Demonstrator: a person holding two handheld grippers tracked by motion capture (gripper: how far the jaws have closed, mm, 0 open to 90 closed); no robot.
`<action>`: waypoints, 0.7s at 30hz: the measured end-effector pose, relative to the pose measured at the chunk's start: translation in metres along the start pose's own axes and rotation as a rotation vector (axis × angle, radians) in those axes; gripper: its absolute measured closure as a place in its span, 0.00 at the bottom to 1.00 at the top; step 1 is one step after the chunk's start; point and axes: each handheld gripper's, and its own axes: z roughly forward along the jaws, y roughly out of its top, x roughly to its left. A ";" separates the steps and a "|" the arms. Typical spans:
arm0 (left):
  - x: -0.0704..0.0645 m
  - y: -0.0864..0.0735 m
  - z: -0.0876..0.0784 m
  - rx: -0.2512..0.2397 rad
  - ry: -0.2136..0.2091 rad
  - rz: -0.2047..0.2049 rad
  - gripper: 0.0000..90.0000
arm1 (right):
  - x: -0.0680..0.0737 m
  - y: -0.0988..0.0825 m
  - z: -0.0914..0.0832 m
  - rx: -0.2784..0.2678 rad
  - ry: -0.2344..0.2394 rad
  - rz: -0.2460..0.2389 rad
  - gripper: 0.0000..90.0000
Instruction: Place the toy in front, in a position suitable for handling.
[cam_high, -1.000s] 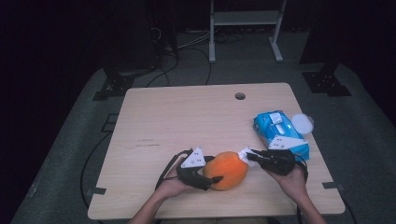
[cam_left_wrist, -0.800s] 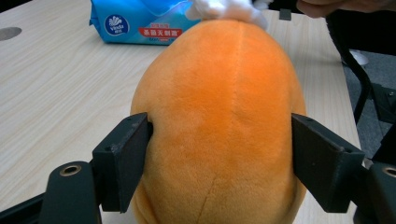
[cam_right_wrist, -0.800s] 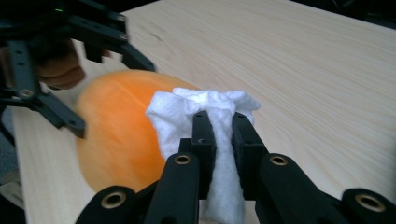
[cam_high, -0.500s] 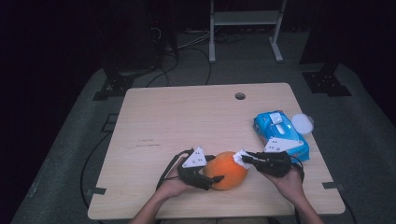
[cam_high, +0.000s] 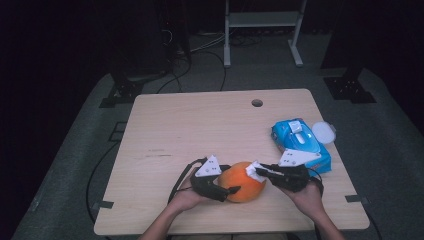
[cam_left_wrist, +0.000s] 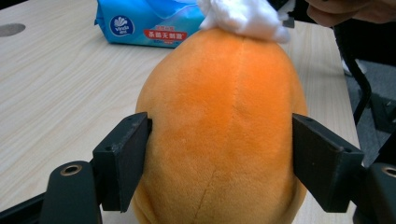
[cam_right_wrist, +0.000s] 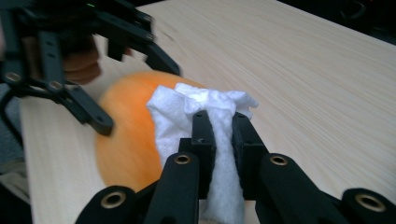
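Slippage is the main risk: the orange plush fruit (cam_high: 245, 181) lies at the table's (cam_high: 200, 125) near edge, clamped at its sides by the left gripper (cam_left_wrist: 219, 154), and a soft, rounded body can squirt out if the wipe pushes hard. The right gripper (cam_right_wrist: 219, 140), jaws together on a white tissue (cam_right_wrist: 201, 112), presses it against the fruit's right end; thin tissue may tear or pull free, while the blue wipe pack (cam_high: 300, 142) sits just beyond.
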 end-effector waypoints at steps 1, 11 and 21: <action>0.000 0.000 0.001 -0.003 -0.001 -0.006 0.27 | -0.003 -0.002 -0.002 0.001 -0.008 0.012 0.90; 0.002 0.003 -0.002 -0.027 -0.031 -0.009 0.14 | 0.008 0.003 0.005 -0.003 0.018 -0.025 0.90; 0.009 -0.006 0.012 -0.012 -0.112 -0.053 0.12 | -0.007 -0.006 0.000 -0.014 -0.002 0.029 0.90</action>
